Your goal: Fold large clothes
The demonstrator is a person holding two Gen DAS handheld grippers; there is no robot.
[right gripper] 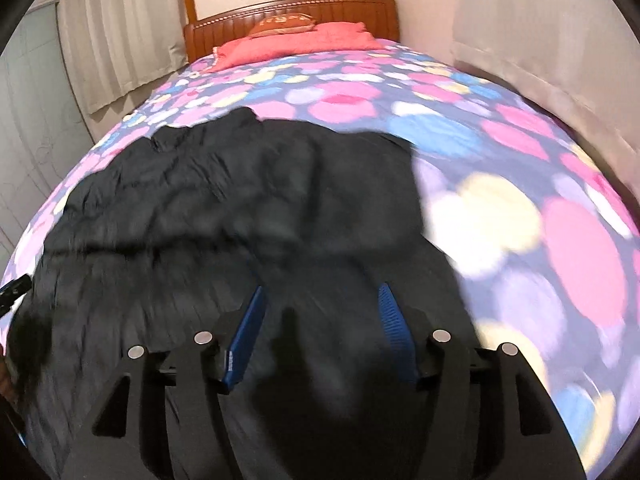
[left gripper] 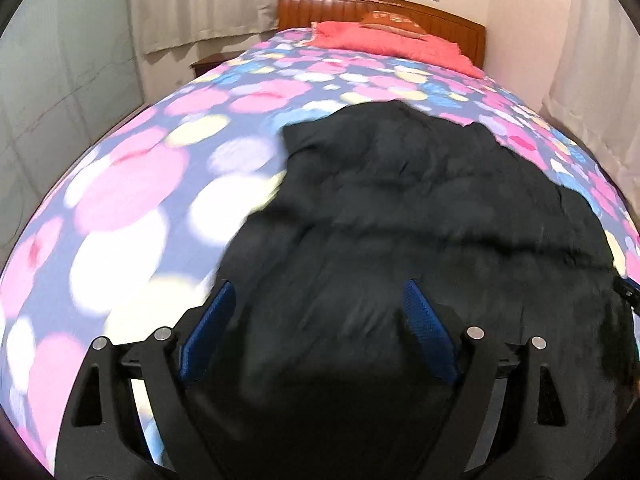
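A large black padded garment (left gripper: 400,208) lies spread and wrinkled on the bed; it also fills the right wrist view (right gripper: 224,200). My left gripper (left gripper: 320,292) is open, its blue-padded fingers (left gripper: 212,328) spread wide above the garment's near left part. My right gripper (right gripper: 322,296) is open too, its blue fingers (right gripper: 394,332) apart over the garment's near right part. Neither holds cloth. A bit of the right gripper shows at the left view's right edge (left gripper: 626,290), and a bit of the left gripper at the right view's left edge (right gripper: 14,286).
The bed cover (left gripper: 132,200) is purple with pink, white and yellow blobs. A red blanket (left gripper: 384,40) and an orange pillow (right gripper: 284,22) lie by the wooden headboard (right gripper: 320,10). Curtains (right gripper: 120,32) and walls flank the bed.
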